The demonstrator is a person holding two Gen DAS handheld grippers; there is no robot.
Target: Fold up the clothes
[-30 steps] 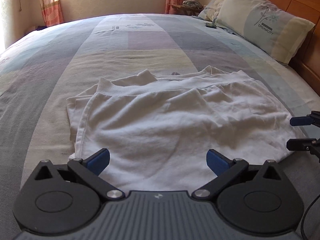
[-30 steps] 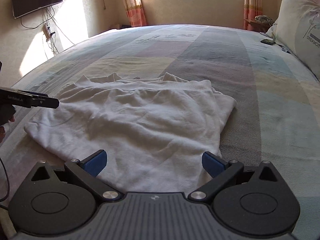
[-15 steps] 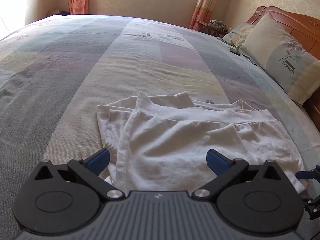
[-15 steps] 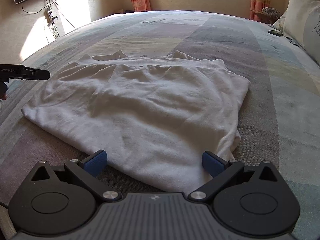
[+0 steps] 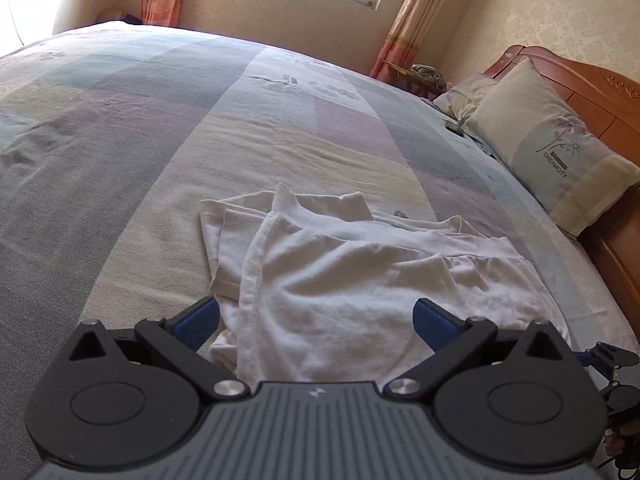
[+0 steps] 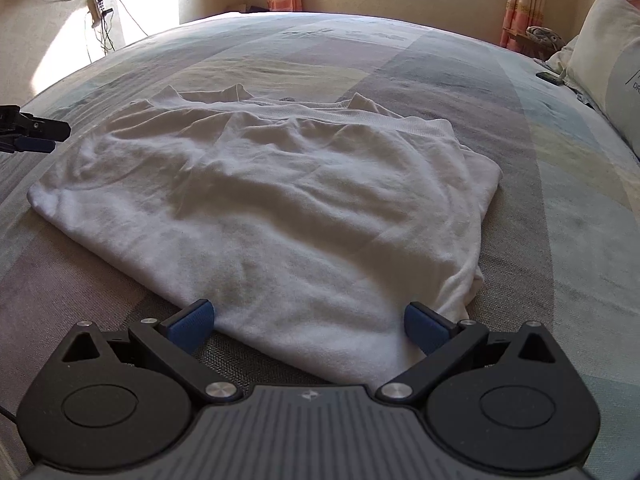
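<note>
A white sweatshirt [image 5: 360,280] lies folded in a wide rectangle on the bed, its ribbed hem and cuffs stacked at the far edge. My left gripper [image 5: 316,320] hovers open at its near left corner, blue pads wide apart with nothing between them. In the right wrist view the same sweatshirt [image 6: 280,200] spreads across the middle. My right gripper [image 6: 306,322] stands open over its near edge, empty. The left gripper [image 6: 36,134] shows at the far left edge of that view, and the right gripper [image 5: 612,360] peeks in at the lower right of the left wrist view.
The bedspread [image 5: 120,160] has pastel patchwork blocks and stretches far beyond the garment. Pillows [image 5: 552,152] lean on a wooden headboard [image 5: 592,92] at the right. A small dark object [image 6: 549,77] lies near the pillows. A window and curtains stand behind the bed.
My left gripper has swung left and drawn nearer to the sweatshirt's left corner. My right gripper has closed in on the near edge. The garment itself has not moved.
</note>
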